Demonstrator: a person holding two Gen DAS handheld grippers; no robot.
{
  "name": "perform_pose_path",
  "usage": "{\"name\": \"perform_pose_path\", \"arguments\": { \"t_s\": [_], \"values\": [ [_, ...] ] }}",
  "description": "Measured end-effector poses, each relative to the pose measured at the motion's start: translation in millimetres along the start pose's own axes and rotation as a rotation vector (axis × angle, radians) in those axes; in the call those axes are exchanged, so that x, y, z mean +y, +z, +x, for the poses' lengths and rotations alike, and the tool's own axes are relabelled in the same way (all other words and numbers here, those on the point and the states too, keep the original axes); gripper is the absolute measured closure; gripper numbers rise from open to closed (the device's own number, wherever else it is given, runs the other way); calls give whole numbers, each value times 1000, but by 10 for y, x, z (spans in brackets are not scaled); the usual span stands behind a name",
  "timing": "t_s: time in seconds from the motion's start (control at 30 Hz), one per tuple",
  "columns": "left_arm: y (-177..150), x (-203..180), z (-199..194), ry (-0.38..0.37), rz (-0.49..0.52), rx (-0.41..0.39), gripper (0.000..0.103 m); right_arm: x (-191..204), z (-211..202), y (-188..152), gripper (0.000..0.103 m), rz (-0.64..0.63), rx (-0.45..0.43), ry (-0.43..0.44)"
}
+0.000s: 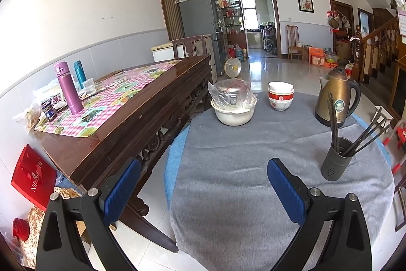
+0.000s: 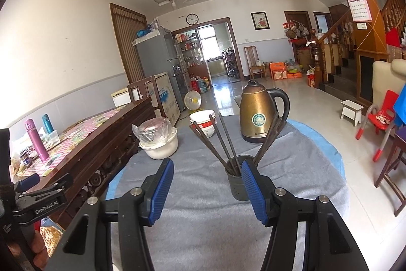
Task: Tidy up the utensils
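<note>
A dark grey utensil holder (image 1: 336,159) (image 2: 238,180) stands on the grey cloth (image 1: 241,169) of the round table, with several dark chopsticks (image 1: 365,136) (image 2: 220,141) fanning out of it. In the left wrist view it stands ahead and to the right of my left gripper (image 1: 204,191), which is open and empty. In the right wrist view my right gripper (image 2: 207,191) is open too, with nothing between its blue pads (image 2: 162,191); the holder stands just beyond the right pad, partly hidden by it.
On the cloth behind stand a white pot (image 1: 233,106) with a bagged lid, stacked red-and-white bowls (image 1: 280,95) and a brass kettle (image 1: 335,98). A long wooden table (image 1: 142,103) with flasks flanks the left. A hand holding the left gripper's mount (image 2: 38,202) shows at lower left.
</note>
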State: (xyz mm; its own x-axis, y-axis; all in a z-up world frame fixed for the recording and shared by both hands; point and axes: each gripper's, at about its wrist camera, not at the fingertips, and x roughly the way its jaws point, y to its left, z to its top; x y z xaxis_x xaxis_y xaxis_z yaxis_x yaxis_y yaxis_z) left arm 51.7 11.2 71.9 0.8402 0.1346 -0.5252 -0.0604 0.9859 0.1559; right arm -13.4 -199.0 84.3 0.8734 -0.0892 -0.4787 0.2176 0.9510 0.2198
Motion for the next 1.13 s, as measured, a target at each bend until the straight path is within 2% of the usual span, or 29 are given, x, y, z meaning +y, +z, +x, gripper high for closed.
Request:
{"name": "perform_pose_path", "arguments": {
  "t_s": [0.83, 0.93, 1.0, 1.13],
  "values": [
    [163, -413, 456, -10, 41, 57, 3, -183, 623, -31, 42, -1, 38, -17],
    [150, -469, 592, -15, 52, 70, 3, -268, 718, -67, 42, 6, 43, -28],
    [110, -496, 746, -51, 47, 90, 3, -362, 790, -114, 42, 11, 58, -48],
    [-98, -440, 1389, -125, -21, 194, 3, -719, 1065, -288, 42, 30, 109, -143]
  ]
}}
